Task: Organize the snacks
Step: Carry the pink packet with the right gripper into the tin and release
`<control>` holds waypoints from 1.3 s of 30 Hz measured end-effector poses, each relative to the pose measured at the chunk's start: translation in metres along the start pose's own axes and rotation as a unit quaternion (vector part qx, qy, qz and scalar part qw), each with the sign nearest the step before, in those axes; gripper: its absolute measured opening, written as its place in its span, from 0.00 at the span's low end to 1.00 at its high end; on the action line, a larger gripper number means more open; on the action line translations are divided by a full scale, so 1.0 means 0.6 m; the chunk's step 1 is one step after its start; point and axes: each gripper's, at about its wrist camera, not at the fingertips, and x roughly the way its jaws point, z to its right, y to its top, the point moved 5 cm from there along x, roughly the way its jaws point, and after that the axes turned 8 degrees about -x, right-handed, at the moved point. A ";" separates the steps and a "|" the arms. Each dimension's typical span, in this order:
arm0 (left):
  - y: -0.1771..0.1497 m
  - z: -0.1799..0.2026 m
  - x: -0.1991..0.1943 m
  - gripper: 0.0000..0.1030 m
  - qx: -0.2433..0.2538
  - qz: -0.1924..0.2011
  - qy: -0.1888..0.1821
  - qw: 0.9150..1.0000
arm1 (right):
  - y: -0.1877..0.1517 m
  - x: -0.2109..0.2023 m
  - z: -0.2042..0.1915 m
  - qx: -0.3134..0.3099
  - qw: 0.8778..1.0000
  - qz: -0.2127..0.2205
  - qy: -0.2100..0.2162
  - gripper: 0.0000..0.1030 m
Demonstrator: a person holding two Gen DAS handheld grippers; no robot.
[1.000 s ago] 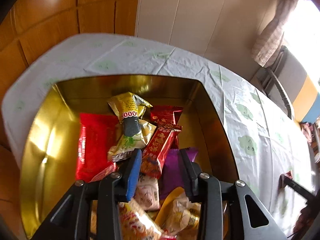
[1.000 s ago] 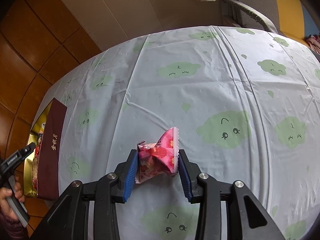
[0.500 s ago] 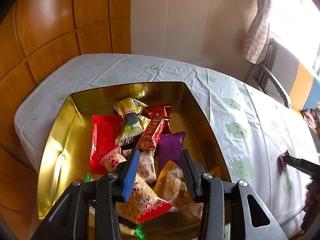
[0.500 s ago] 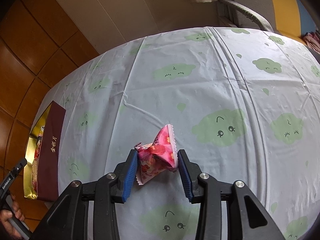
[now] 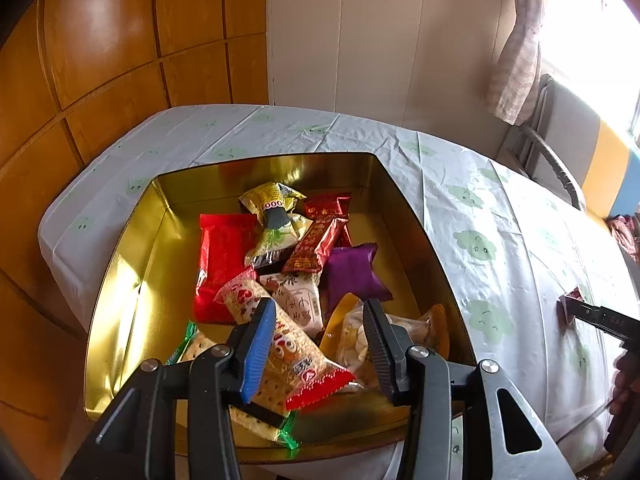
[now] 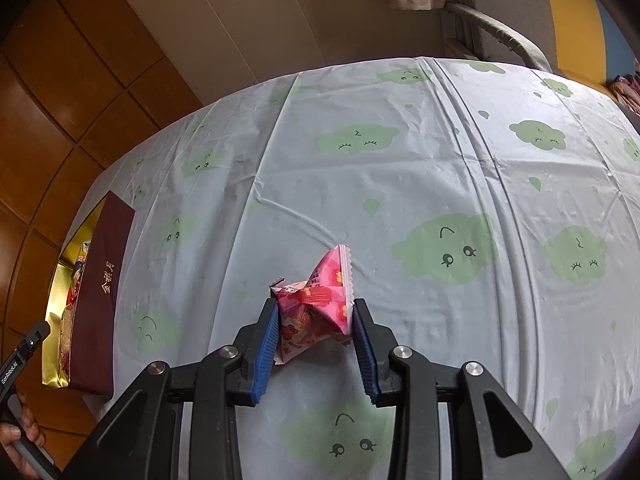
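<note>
A gold tin box (image 5: 120,264) holds several wrapped snacks, among them a red packet (image 5: 222,256) and a purple packet (image 5: 352,276). My left gripper (image 5: 318,344) is open and empty, held above the near end of the box. My right gripper (image 6: 314,344) is shut on a pink flowered snack packet (image 6: 320,304), held just above the tablecloth. The right gripper and packet also show at the right edge of the left wrist view (image 5: 570,308). The box shows at the left of the right wrist view (image 6: 54,300), with its maroon side (image 6: 102,300) facing me.
The table (image 6: 400,184) has a pale cloth with green cloud faces. Wood wall panels (image 5: 100,60) stand behind the box. A chair (image 6: 500,36) and a curtain (image 5: 516,60) are at the far side.
My left gripper has pulled back and up from the box, so more of the snacks show. My right gripper has risen a little with the pink packet.
</note>
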 end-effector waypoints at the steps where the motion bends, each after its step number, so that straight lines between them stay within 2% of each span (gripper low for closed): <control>1: -0.002 -0.001 0.000 0.46 -0.001 -0.001 0.001 1.000 | -0.001 0.000 -0.002 -0.001 1.000 0.000 0.000 0.35; 16: -0.013 -0.018 0.001 0.47 -0.011 -0.008 0.003 1.000 | -0.015 0.004 -0.048 -0.024 0.999 -0.011 0.028 0.34; 30: -0.011 -0.052 0.004 0.48 -0.041 -0.008 0.012 0.999 | -0.023 0.003 -0.109 -0.064 0.996 -0.024 0.058 0.34; 35: 0.002 -0.084 0.000 0.48 -0.065 0.002 0.026 0.998 | 0.001 -0.021 -0.169 -0.098 0.991 -0.006 0.090 0.34; 39: 0.009 -0.118 -0.005 0.48 -0.087 0.011 0.041 0.995 | 0.019 -0.037 -0.252 -0.157 0.980 0.001 0.123 0.34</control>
